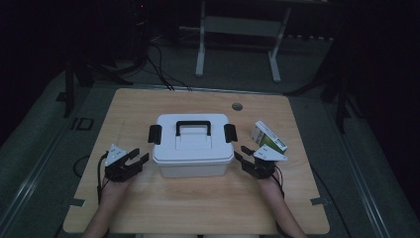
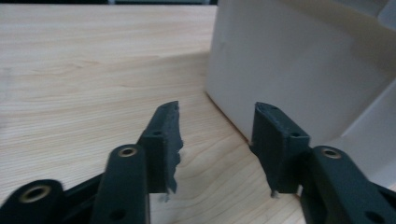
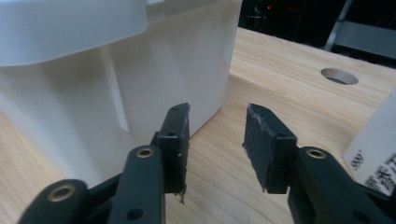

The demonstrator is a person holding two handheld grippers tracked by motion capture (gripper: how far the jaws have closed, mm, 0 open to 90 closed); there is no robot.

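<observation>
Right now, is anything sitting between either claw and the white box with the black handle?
Nothing visible does. The left claw and right claw flank the white box, each with only bare table between its empty jaws and the box's side. The small green and white carton lies beyond the right claw, out of the way.

Storage box (image 1: 192, 145) at the middle of the tabletop (image 1: 148, 106), lid on, carry handle (image 1: 193, 127) lying on top, one latch (image 1: 155, 134) on the left end and another latch (image 1: 230, 133) on the right end. Small carton (image 1: 268, 137) on the tabletop just right of the box, apart from it. Round cable hole (image 1: 237, 106) in the tabletop behind the box, toward the far edge. Left tool (image 1: 134, 161) near the box's left front corner, right tool (image 1: 246, 157) near its right front corner, in front of the carton. Bare tabletop between each tool's jaws.
</observation>
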